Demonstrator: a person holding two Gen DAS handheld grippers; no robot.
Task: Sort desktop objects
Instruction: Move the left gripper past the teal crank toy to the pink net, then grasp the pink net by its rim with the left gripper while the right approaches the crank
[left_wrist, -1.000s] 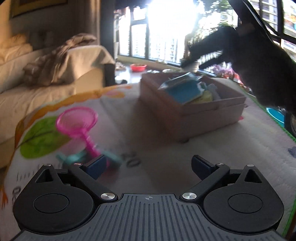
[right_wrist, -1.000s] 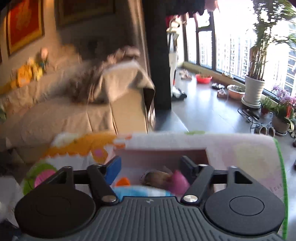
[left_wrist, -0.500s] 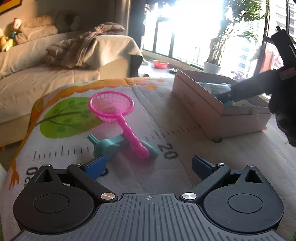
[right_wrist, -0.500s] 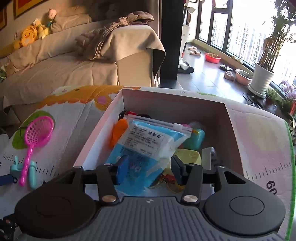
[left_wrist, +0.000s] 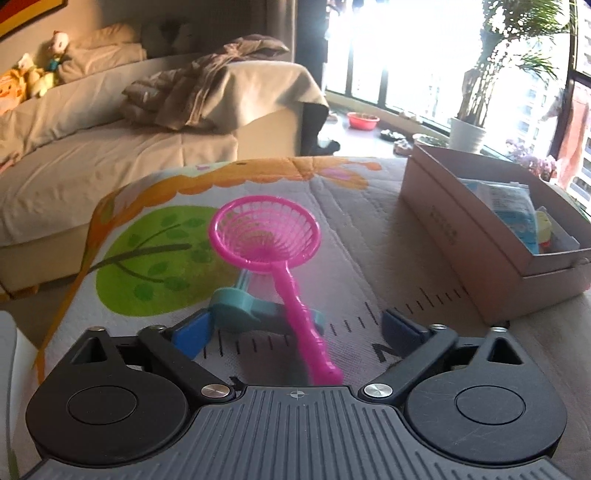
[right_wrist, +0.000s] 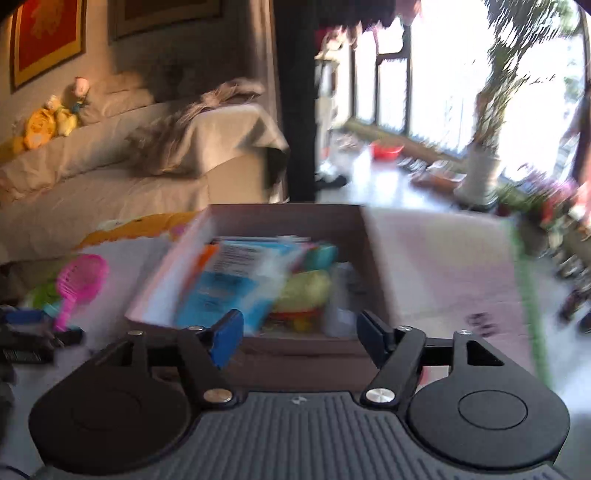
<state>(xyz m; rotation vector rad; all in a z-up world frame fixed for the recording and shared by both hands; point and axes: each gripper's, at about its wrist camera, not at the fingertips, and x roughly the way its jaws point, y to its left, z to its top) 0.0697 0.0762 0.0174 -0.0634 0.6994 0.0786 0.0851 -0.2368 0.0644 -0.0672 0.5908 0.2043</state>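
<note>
A pink toy net (left_wrist: 271, 258) lies on the play mat, its handle crossing a teal toy (left_wrist: 236, 306). My left gripper (left_wrist: 295, 326) straddles both toys; its jaws are closing, the pads still apart from the pink handle. The cardboard box (left_wrist: 476, 236) stands at the right, holding a blue plastic bag (right_wrist: 229, 284) and several toys. In the blurred right wrist view my right gripper (right_wrist: 301, 339) hovers before the box's near wall (right_wrist: 295, 354), its jaws opening with nothing between them. The pink net (right_wrist: 79, 284) and the left gripper (right_wrist: 26, 332) show at the far left.
The patterned play mat (left_wrist: 155, 254) covers the table. A beige sofa (left_wrist: 110, 155) with a crumpled blanket stands behind it. Potted plants (left_wrist: 467, 133) and a red bowl (left_wrist: 364, 120) sit on the floor by the windows.
The left gripper has moved up over the pink net and teal toy and narrowed. The right gripper let go of the blue bag, widened, and drew back out of the box.
</note>
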